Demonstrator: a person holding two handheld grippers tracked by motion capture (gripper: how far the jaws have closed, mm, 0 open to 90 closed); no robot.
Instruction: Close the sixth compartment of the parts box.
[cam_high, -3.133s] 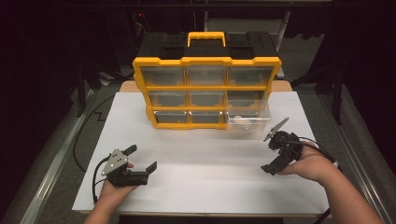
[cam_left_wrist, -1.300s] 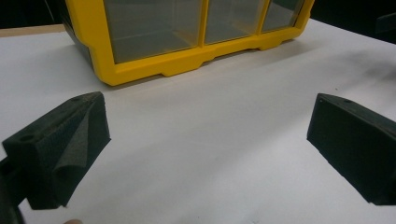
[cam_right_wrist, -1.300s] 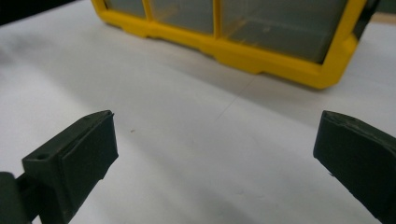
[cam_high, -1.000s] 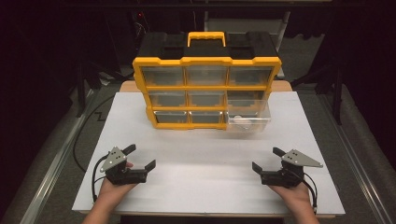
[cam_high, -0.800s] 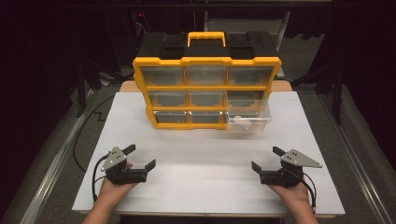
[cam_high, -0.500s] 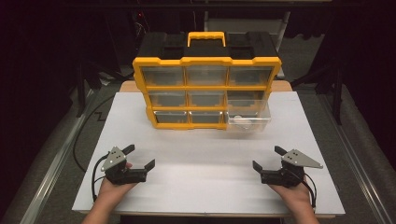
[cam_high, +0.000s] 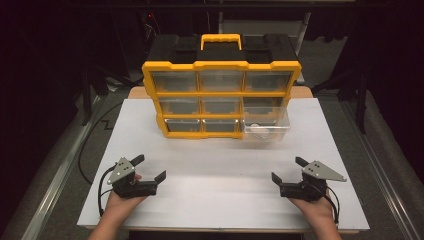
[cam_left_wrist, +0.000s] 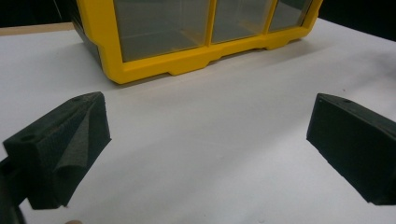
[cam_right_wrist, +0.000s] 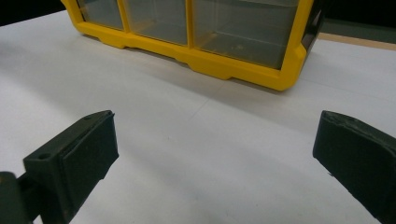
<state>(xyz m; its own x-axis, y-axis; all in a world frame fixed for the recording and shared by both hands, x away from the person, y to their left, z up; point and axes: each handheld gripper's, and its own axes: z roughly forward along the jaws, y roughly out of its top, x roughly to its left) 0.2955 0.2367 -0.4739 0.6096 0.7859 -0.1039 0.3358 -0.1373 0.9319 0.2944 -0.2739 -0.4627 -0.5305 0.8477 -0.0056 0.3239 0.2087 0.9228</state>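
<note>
A white table (cam_high: 220, 175) carries the yellow organizer (cam_high: 221, 97) at its far middle, bottom-right drawer (cam_high: 265, 130) pulled out. Near the front edge, well apart from it, left gripper (cam_high: 148, 169) and right gripper (cam_high: 288, 170) rest spread wide, grasping nothing.

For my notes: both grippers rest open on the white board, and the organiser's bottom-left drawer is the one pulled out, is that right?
Not quite. The pulled-out drawer is at the bottom right of the yellow organiser, not the bottom left; the high view shows it. The rest holds: the left gripper and the right gripper both rest open on the white board.
</note>
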